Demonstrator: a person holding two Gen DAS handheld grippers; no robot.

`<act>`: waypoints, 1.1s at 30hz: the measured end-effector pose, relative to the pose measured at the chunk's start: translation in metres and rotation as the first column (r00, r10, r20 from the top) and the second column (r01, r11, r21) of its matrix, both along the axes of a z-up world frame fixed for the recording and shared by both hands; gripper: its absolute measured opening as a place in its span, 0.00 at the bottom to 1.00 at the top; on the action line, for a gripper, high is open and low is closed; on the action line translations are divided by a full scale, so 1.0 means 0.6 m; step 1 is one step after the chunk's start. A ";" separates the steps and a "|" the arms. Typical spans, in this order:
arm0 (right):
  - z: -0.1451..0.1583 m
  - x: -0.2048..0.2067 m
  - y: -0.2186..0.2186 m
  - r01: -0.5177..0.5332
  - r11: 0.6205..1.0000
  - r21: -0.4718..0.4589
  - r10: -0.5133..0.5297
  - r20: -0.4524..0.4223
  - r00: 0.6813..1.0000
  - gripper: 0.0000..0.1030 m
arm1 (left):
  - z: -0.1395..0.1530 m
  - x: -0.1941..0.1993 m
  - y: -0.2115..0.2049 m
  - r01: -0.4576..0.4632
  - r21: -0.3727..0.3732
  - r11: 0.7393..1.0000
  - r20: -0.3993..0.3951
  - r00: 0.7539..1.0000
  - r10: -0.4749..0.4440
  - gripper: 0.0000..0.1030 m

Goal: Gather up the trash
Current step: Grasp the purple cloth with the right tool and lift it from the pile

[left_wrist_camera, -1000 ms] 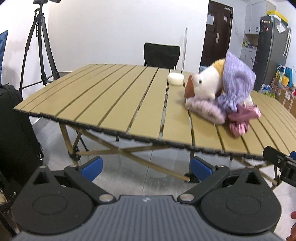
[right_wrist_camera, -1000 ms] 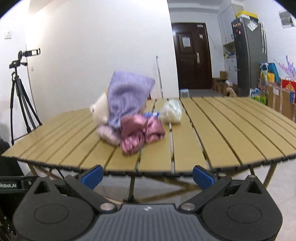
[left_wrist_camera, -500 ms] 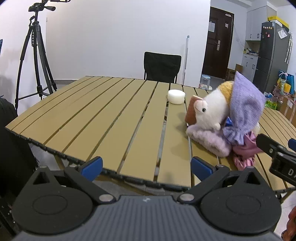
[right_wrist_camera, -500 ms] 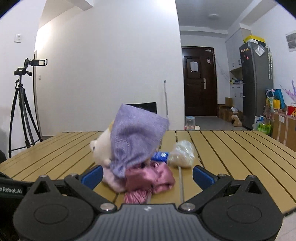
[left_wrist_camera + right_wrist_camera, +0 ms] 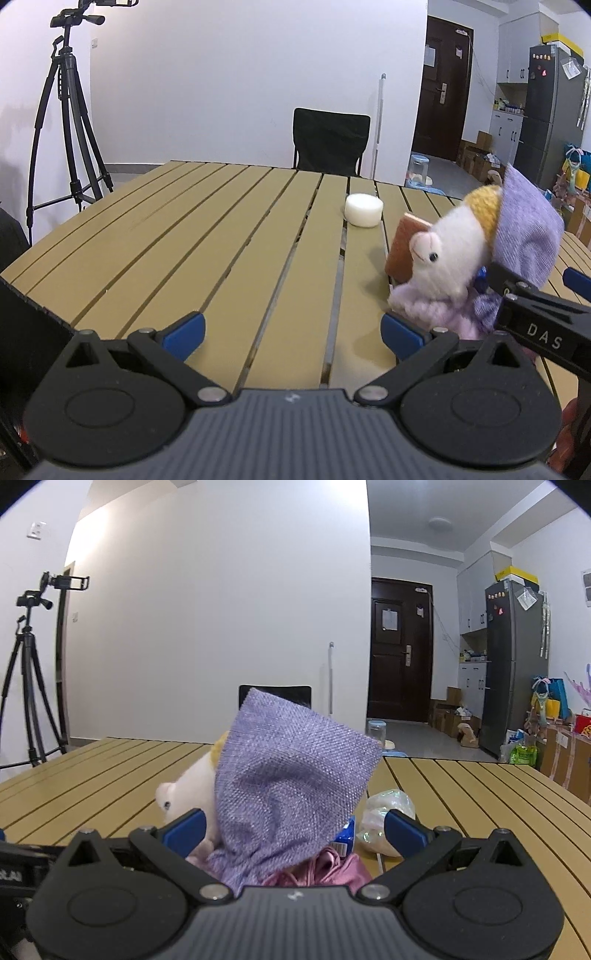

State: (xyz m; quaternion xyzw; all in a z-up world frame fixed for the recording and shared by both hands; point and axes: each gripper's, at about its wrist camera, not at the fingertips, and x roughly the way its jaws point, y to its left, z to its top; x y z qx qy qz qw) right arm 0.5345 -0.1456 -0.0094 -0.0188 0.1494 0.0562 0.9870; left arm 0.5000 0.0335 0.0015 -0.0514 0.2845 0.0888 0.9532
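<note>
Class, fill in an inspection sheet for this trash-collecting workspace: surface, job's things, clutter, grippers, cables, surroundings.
Surface: slatted table, tan, mostly bare.
Job's things: crumpled plastic wrap and blue wrapper behind the pile; no bin seen.
Clutter: plush toy, purple pouch, pink cloth, brown sponge, white puck.
Grippers: left gripper open, empty; right gripper open around the pouch.
Cables: nothing seen.
Surroundings: tripod, black chair, door, fridge.

Slatted wooden table; black chair behind far edge; tripod by left wall; dark door; grey refrigerator at right; white wall.
</note>
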 end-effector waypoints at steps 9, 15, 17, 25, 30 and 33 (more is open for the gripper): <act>-0.005 0.028 -0.002 -0.046 0.996 0.072 0.047 -0.023 0.999 0.68 | -0.001 0.018 -0.002 -0.008 -0.016 1.000 -0.002 1.000 0.008 1.00; -0.007 0.014 -0.004 -0.056 0.996 0.065 0.055 0.016 0.998 0.44 | -0.006 0.021 -0.011 -0.004 -0.014 1.000 -0.008 1.000 0.003 1.00; -0.006 0.011 -0.008 -0.059 0.996 0.069 0.058 0.021 0.998 0.36 | -0.005 0.020 -0.015 0.000 -0.017 1.000 -0.006 1.000 0.000 1.00; 0.004 -0.012 -0.036 -0.111 0.986 0.122 0.104 0.061 0.993 0.16 | 0.004 0.011 -0.041 0.027 -0.029 0.999 0.015 1.000 -0.027 1.00; 0.009 -0.025 -0.058 -0.117 0.983 0.139 0.106 0.081 0.991 0.15 | 0.005 0.009 -0.063 0.055 -0.029 0.998 0.023 0.998 -0.055 1.00; 0.008 -0.028 -0.074 -0.115 0.982 0.149 0.104 0.076 0.992 0.15 | 0.004 0.008 -0.076 0.073 -0.027 0.997 0.026 0.997 -0.072 1.00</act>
